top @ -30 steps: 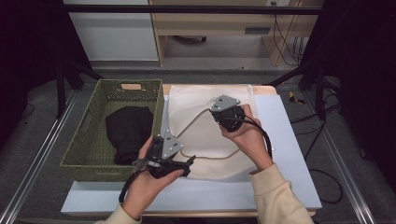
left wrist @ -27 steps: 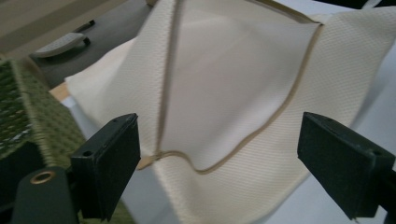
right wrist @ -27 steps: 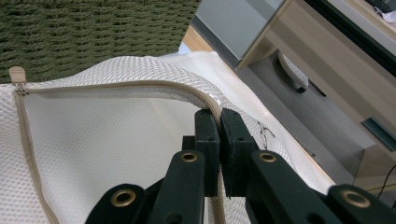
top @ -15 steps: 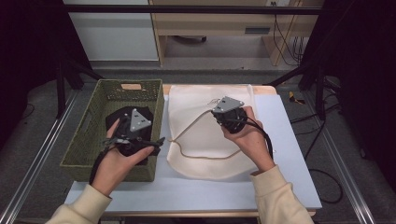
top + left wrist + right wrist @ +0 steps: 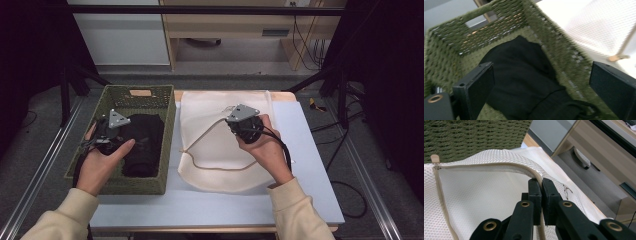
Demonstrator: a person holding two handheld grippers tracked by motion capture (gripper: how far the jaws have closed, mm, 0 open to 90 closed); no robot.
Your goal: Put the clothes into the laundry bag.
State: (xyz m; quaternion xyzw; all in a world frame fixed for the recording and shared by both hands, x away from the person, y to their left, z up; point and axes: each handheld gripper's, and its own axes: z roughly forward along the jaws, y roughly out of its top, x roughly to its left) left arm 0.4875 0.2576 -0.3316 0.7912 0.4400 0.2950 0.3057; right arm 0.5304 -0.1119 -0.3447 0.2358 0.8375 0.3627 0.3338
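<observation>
The black garment [image 5: 142,145], soft, light and floppy in the green basket [image 5: 167,117] at the tabletop's left edge, wants pinching at a raised fold by the wide-open left gripper [image 5: 541,82], its jaws just opening with nothing between them, while the right gripper [image 5: 541,185] stays clamped on the mesh bag's [image 5: 210,115] zipper edge.

Lab: rig rails [image 5: 35,175], black curtains [image 5: 30,60], loose cables [image 5: 305,30].

The left hand-held gripper [image 5: 107,137] hangs over the green woven basket [image 5: 165,145], above the black cloth [image 5: 145,145] inside. At three o'clock from it, the right hand-held gripper [image 5: 240,125] pinches the white mesh bag [image 5: 210,150] (zipper edge lifted) on the counter [image 5: 310,165].
</observation>
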